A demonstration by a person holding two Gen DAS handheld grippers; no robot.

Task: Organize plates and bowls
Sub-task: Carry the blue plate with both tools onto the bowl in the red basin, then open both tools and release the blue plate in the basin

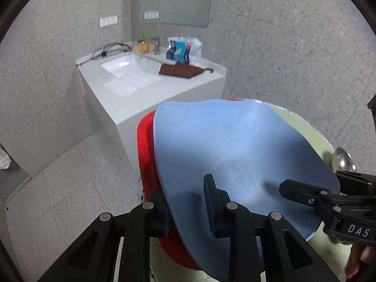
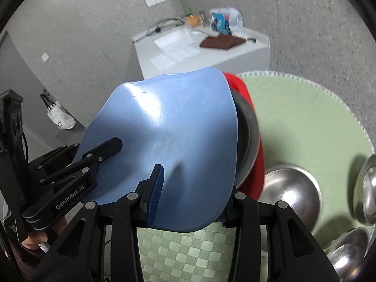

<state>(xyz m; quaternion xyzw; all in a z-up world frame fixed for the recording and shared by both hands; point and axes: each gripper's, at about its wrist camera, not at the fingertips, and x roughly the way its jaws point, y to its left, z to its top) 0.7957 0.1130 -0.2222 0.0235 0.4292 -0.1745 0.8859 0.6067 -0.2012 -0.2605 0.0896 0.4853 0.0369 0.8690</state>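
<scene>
A blue plate (image 1: pixel 235 155) is held tilted above a round table with a green checked cloth (image 2: pixel 298 122). My left gripper (image 1: pixel 188 209) is shut on its near edge, one finger above and one below. My right gripper (image 2: pixel 191 195) is shut on its opposite edge (image 2: pixel 169 127). Each gripper shows in the other's view, the right one in the left wrist view (image 1: pixel 305 195), the left one in the right wrist view (image 2: pixel 98 155). Under the plate sit a red plate (image 2: pixel 255 164) and a dark metal dish (image 2: pixel 249 129). Steel bowls (image 2: pixel 291 192) stand at the right.
More steel bowls (image 2: pixel 366 188) lie at the table's right edge. A white sink counter (image 1: pixel 145 80) with a brown cloth (image 1: pixel 181 70), snack bags and a faucet stands behind. A white bag (image 2: pixel 58 117) sits on the tiled floor at left.
</scene>
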